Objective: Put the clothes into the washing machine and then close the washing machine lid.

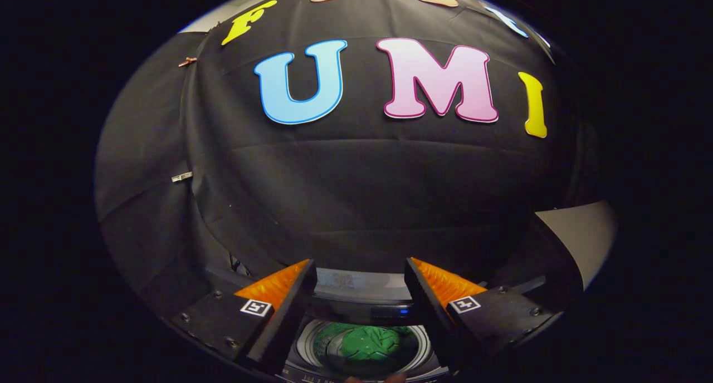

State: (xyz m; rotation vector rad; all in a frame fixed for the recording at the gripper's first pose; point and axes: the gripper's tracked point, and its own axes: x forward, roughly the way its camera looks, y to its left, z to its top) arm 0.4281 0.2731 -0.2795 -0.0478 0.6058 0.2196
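My gripper is open, its fingers spread wide with nothing between them, held above the washing machine. Below and between the fingers lies the machine's round drum opening, with a green garment inside it. The machine's dark rear panel with a small blue light runs across just beyond the drum. The lid is raised behind it, seen edge-on as a pale grey band between the fingertips.
The black cloth wall of the booth stands close behind the machine. A pale panel shows to the right of the fingers. A bit of a hand shows under the drum opening.
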